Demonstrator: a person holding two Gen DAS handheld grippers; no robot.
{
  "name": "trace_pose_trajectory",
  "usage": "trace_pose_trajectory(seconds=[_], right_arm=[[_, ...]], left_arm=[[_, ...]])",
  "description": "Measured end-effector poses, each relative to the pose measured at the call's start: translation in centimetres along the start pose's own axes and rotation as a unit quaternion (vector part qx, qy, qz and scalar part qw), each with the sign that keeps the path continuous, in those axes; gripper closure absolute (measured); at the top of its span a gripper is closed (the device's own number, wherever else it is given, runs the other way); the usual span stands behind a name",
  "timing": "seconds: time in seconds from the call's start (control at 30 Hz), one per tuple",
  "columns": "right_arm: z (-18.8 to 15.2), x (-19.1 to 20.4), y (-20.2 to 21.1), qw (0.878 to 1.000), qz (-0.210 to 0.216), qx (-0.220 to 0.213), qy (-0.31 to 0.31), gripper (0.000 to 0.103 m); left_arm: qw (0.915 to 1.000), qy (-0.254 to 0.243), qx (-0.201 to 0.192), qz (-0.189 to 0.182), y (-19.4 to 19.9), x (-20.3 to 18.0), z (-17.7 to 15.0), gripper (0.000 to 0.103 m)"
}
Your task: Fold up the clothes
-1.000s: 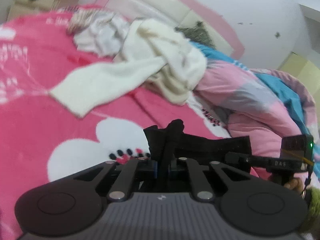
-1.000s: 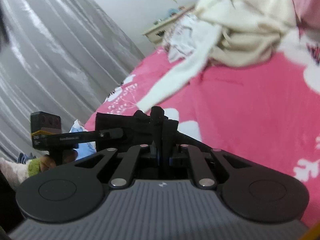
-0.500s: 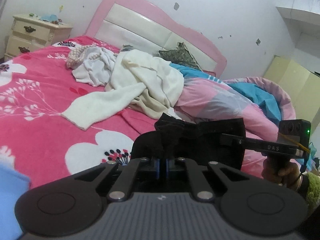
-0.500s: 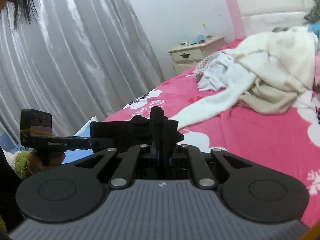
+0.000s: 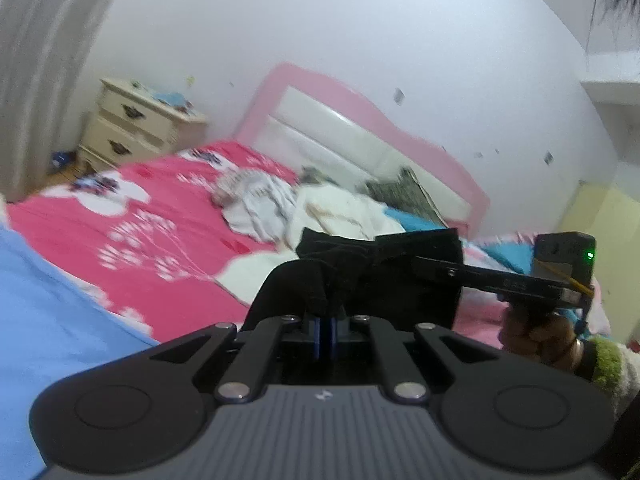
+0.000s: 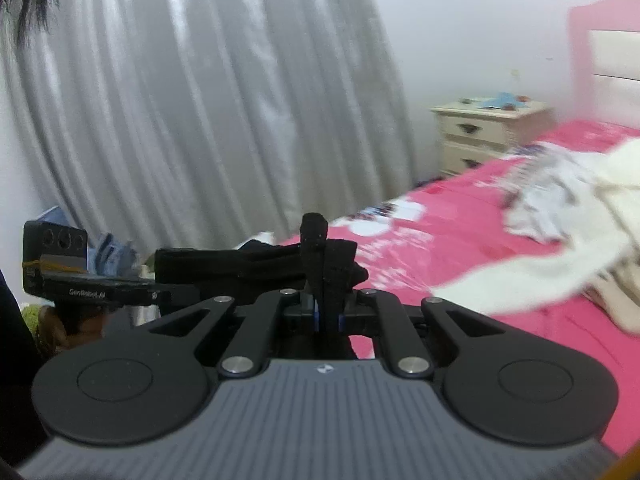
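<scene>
Above the bed's (image 5: pixel 132 216) near edge, left gripper (image 5: pixel 325 312) and right gripper (image 6: pixel 326 280) each stay clenched on an end of the black garment (image 5: pixel 400 264), now lifted higher than a second earlier; white clothes (image 5: pixel 340 212) lie farther away.

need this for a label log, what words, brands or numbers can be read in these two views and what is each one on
"GenRobot.AI": printed on the side of the left gripper, seen from the right wrist.
Pale marking on the side of the right gripper, seen from the left wrist: too blurred to read.
Small emblem on each camera's own gripper body: a logo, no letters.
</scene>
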State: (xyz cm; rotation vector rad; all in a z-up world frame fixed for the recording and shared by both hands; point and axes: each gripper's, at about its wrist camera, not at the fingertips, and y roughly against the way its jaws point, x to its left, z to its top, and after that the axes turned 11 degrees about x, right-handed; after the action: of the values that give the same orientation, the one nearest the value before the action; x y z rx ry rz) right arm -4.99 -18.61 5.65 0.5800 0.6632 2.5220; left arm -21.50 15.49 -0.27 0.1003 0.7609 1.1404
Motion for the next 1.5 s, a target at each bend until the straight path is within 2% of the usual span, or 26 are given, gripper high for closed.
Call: trace_pose_trajectory(seconds=[0.23, 0.5, 0.63, 0.83, 0.9, 1.13, 1.37, 1.5], right_arm=[[5.4, 1.4, -6.9, 0.995, 0.081, 0.041, 0.036, 0.097], [10.7, 5.2, -15.4, 0.977, 0.157, 0.113, 0.092, 0.097], [12.7, 7.9, -20.8, 0.962, 0.188, 0.146, 0.133, 0.097], [13.2, 10.9, -29.1, 0.945, 0.218, 0.186, 0.158, 0.097], [13.2, 11.7, -31.3, 0.942, 0.223, 0.192, 0.162, 0.097], [12.5, 11.7, -36.7, 0.940, 0.230, 0.200, 0.152, 0.097], [12.2, 10.5, -37.8, 0.943, 0.241, 0.193, 0.127, 0.097], [12.4, 10.1, -38.1, 0.945, 0.245, 0.184, 0.113, 0.097]], left_arm=[[0.9974, 0.030, -0.042, 0.050, 4.8, 2.2, 0.1, 0.098], [0.9874, 0.084, -0.078, 0.109, 9.0, 4.8, -0.2, 0.098], [0.9769, 0.126, -0.080, 0.153, 10.5, 7.1, -0.4, 0.098], [0.9521, 0.212, -0.076, 0.207, 11.9, 11.5, -0.9, 0.098], [0.9464, 0.224, -0.074, 0.220, 12.4, 12.4, -0.8, 0.098], [0.9342, 0.223, -0.061, 0.272, 11.9, 14.2, 0.2, 0.098], [0.9242, 0.200, -0.045, 0.322, 11.0, 13.5, 1.4, 0.098], [0.9113, 0.176, -0.020, 0.371, 9.7, 13.1, 2.1, 0.098]])
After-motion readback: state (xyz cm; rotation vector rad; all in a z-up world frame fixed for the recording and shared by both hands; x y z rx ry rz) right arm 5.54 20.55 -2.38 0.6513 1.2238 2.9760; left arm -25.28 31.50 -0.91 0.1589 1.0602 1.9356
